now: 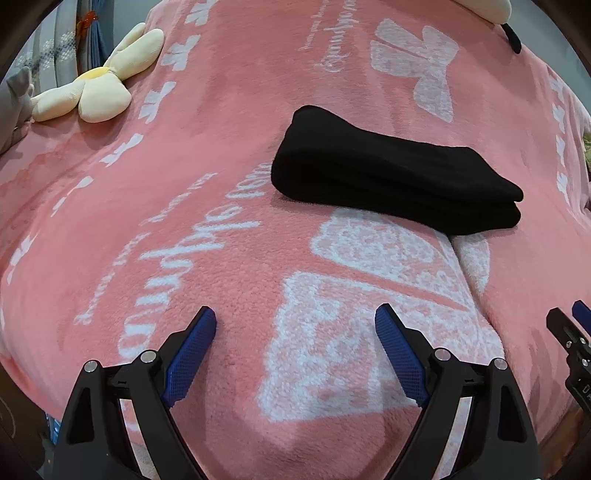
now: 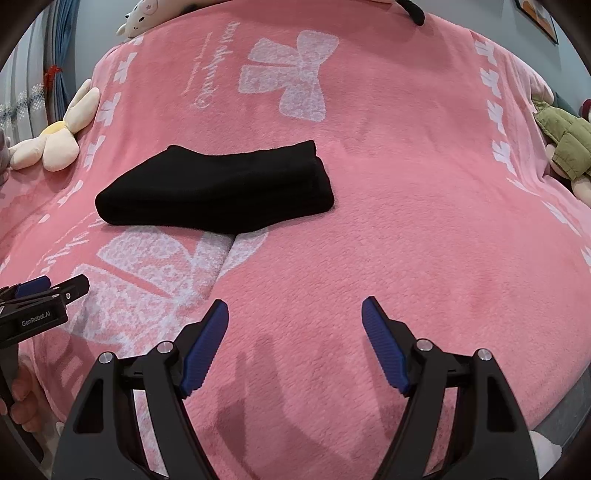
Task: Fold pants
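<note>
Pants (image 1: pixel 388 173), black and already folded into a thick, layered bundle, lie on the pink fleece blanket (image 1: pixel 221 129) that covers the bed, near its middle and partly over a large white bow print. In the right wrist view the same bundle (image 2: pixel 218 192) sits ahead and to the left, its stacked edges facing the camera.

The left gripper (image 1: pixel 295 325) hovers over the blanket short of the pants, its blue-padded fingers (image 1: pixel 192 354) standing wide apart with nothing between them. The right gripper (image 2: pixel 295 314) hangs likewise, jaws spread and empty, over bare pink fleece well apart from the bundle. Each gripper shows at the edge of the other's view.

A cream flower-shaped plush (image 1: pixel 92 85) rests at the left edge of the blanket. On the far right a plush figure in an olive quilted jacket (image 2: pixel 565 144) lies at the bed's edge, and a white plush toy with a drawn face (image 2: pixel 144 18) sits at the far end. No container is visible; everything lies straight on the blanket.
</note>
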Available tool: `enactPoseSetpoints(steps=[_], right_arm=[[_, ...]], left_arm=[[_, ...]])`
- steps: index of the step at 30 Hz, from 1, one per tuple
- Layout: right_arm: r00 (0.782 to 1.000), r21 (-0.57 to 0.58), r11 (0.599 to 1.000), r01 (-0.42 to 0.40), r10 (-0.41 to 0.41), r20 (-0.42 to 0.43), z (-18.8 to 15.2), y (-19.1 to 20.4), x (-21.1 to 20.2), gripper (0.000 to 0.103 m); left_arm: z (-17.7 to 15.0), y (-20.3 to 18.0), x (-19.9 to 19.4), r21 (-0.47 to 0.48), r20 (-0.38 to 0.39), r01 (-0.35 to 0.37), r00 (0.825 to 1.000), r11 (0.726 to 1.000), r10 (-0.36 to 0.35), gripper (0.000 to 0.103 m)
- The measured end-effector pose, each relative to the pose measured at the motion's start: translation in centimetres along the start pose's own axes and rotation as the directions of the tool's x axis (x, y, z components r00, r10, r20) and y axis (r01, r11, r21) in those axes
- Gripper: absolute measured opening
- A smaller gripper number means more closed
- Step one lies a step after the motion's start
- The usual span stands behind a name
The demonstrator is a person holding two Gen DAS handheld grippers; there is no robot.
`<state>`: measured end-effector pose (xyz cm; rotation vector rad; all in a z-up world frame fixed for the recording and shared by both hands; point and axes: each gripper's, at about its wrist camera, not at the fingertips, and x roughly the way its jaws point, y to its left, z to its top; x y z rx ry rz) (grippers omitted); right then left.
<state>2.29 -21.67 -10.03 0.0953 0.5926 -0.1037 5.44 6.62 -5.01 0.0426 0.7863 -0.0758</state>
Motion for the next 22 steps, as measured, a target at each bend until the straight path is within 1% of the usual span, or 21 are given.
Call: enactPoseSetpoints(steps=[6,9,12,13,15,16,18,22], right_arm=[[1.0,0.0,1.0,-0.004,0.004,0.002,-0.04,0.07,-0.01,0.072],[1.0,0.001,1.0,-0.002,0.002,0.003,-0.13,0.16,-0.06,0.072],[1.0,0.0,1.0,-0.003,0.003,0.003,-0.11,0.13,-0.06,0.072],[1.0,0.0,1.0,-0.002,0.002,0.003,-0.11,0.14,-0.06,0.072],[1.0,0.0,1.0,-0.001,0.001,0.004,-0.1,0.14,-0.09,0.072],[1.0,0.0,1.0,-0.002,0.002,0.006,-0.12,0.14,-0.1,0.072],[1.0,-0.001,1.0,-0.001,0.001,0.002,-0.07,0.06,-0.02,0.073],[1.0,0.003,1.0,0.0,0.0,0.003,-0.14,0.04,-0.12,0.073]], left_arm=[[-0.11,0.36,-0.26,-0.029,0.017,0.017,1.0,0.999,-0.016,0.086],[-0.28,0.57,-0.36,-0.038,0.031,-0.004,0.999,0.999,0.005,0.086],[-0.46,0.37,-0.8,-0.027,0.066,-0.033,0.997,0.999,0.035,0.086],[-0.48,0.23,-0.92,-0.018,0.072,-0.029,0.997,0.999,0.03,0.086],[-0.41,-0.02,-0.8,-0.007,0.067,-0.036,0.997,0.999,0.036,0.086],[-0.3,-0.17,-0.5,0.007,0.048,-0.036,0.998,0.999,0.035,0.086],[-0.23,-0.08,-0.07,-0.003,0.023,-0.021,1.0,1.0,0.021,0.086],[-0.19,-0.02,-0.13,-0.006,0.023,-0.019,1.0,1.0,0.02,0.086]])
